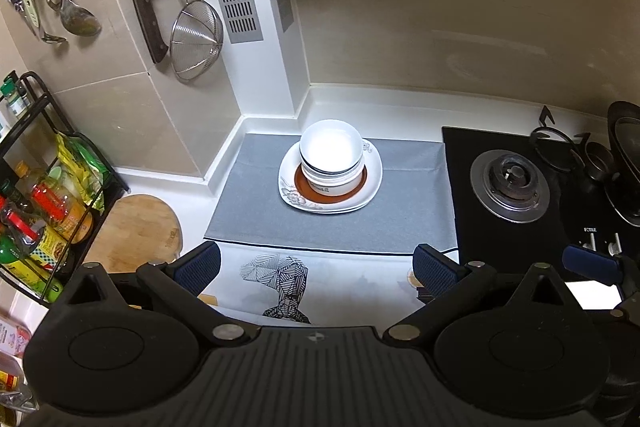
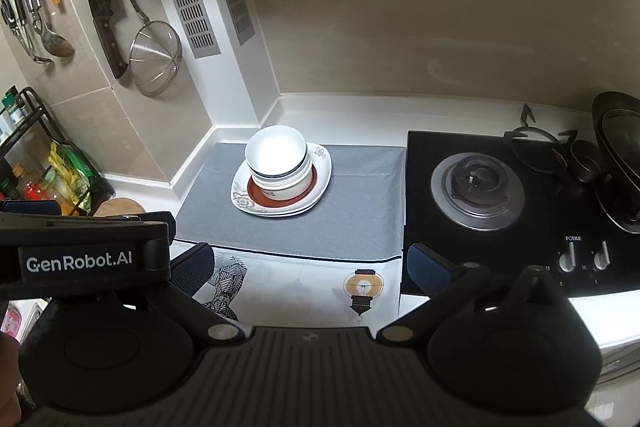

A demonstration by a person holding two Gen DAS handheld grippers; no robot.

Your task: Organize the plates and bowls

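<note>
The stack of dishes stands on the grey mat, near its rear edge and left of the stove. Its make-up is only partly readable: the white bowls are nested, and rim lines suggest at least two, but an exact count cannot be made. Beneath them lies one small plate with a brown rim, largely covered by the bowls. Under that sit white floral plates; two edges show at the front, though the lower is hard to separate. One burner is fully visible on the stove; a second, to the right, is cut off by a dark pan. Two knobs sit at the stove front. The left gripper is released, fingers spread wide, empty, and well short of the mat's front edge. The right gripper is likewise spread and empty, its left finger partly hidden behind the other tool's body.
</note>
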